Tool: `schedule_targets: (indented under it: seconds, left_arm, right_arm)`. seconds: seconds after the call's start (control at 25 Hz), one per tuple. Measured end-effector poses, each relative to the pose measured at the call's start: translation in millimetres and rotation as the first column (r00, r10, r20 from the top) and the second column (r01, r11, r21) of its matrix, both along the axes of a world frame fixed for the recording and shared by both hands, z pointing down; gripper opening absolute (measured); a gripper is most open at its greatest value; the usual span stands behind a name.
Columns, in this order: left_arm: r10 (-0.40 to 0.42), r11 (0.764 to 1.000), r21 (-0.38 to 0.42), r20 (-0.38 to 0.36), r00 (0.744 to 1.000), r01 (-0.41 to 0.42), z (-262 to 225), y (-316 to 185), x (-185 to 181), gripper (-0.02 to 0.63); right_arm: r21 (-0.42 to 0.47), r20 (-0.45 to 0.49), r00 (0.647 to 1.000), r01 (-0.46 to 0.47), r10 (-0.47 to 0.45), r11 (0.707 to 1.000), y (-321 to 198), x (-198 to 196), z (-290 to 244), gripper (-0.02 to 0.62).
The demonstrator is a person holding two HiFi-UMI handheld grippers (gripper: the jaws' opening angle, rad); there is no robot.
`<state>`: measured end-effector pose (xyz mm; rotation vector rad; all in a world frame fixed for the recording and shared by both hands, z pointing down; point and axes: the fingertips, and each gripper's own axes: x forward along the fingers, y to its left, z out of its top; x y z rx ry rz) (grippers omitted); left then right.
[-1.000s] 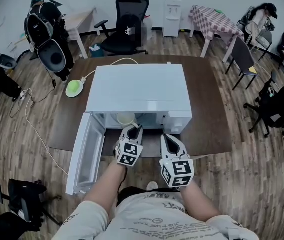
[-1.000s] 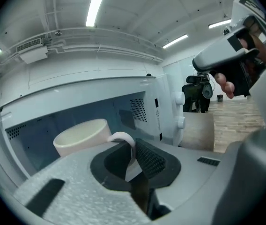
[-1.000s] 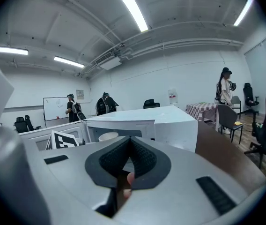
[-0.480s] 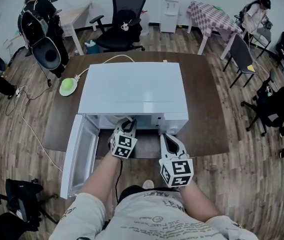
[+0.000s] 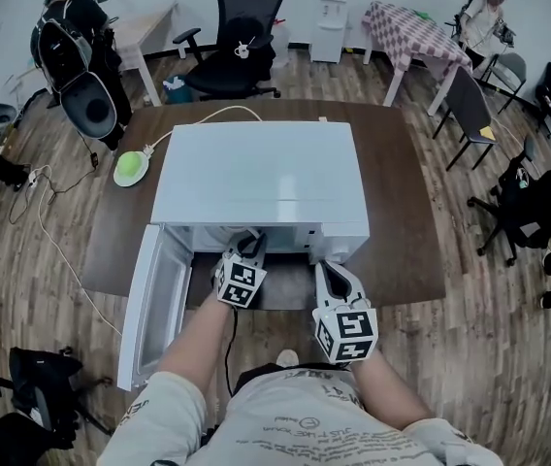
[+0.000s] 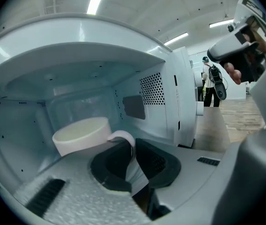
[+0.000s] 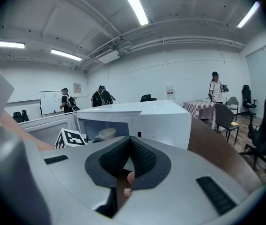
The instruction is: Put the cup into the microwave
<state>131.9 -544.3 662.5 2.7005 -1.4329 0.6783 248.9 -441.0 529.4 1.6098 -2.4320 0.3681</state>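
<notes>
Cup [image 6: 79,134] base hidden behind left gripper [image 6: 133,147] fingers [image 6: 157,164], handle [image 6: 121,136] partly covered

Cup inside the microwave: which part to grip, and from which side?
The handle, coming in through the microwave's open front. The cup stands upright with its loop handle turned toward the door opening, and its body looks too wide for the jaws. The left gripper is pinched on that handle this way.

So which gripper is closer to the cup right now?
Left. The left gripper grips the cup by its handle inside the microwave; the right gripper hangs outside, in front of the microwave, shut and empty.
</notes>
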Motion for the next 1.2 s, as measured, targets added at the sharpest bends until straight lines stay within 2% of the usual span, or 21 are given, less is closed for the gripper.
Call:
schedule_targets:
  seconds: [0.2, 0.4, 0.6, 0.76, 0.96, 1.2]
  left_arm:
    - [0.000, 1.000, 0.016, 0.026, 1.000, -0.001, 1, 6, -6, 0.037]
    - [-0.015, 1.000, 0.005, 0.013, 1.000, 0.015, 0, 12, -15, 0.041]
    - [-0.022, 1.000, -0.019, -0.025, 0.999, 0.022, -2, 19, -20, 0.055]
    - [-0.054, 0.998, 0.010, -0.077, 0.996, 0.054, -12, 23, -30, 0.080]
    - [-0.072, 0.997, 0.001, -0.152, 0.986, 0.073, -20, 23, -40, 0.081]
    - [-0.097, 0.995, 0.010, -0.169, 0.981, 0.100, -22, 33, -45, 0.117]
  right_arm:
    - [-0.012, -0.006, 1.000, 0.027, -0.027, 1.000, 0, -12, 7, 0.012]
    - [-0.016, -0.006, 0.999, 0.043, -0.043, 0.999, 0, -18, 9, 0.012]
    - [-0.019, -0.014, 0.999, 0.052, -0.052, 0.998, 3, -22, 10, 0.012]
    - [-0.018, -0.019, 0.998, 0.059, -0.059, 0.998, 6, -26, 10, 0.012]
    - [-0.021, -0.030, 0.998, 0.059, -0.060, 0.998, 7, -25, 11, 0.012]
    - [-0.030, -0.033, 0.998, 0.058, -0.059, 0.998, 9, -25, 13, 0.012]
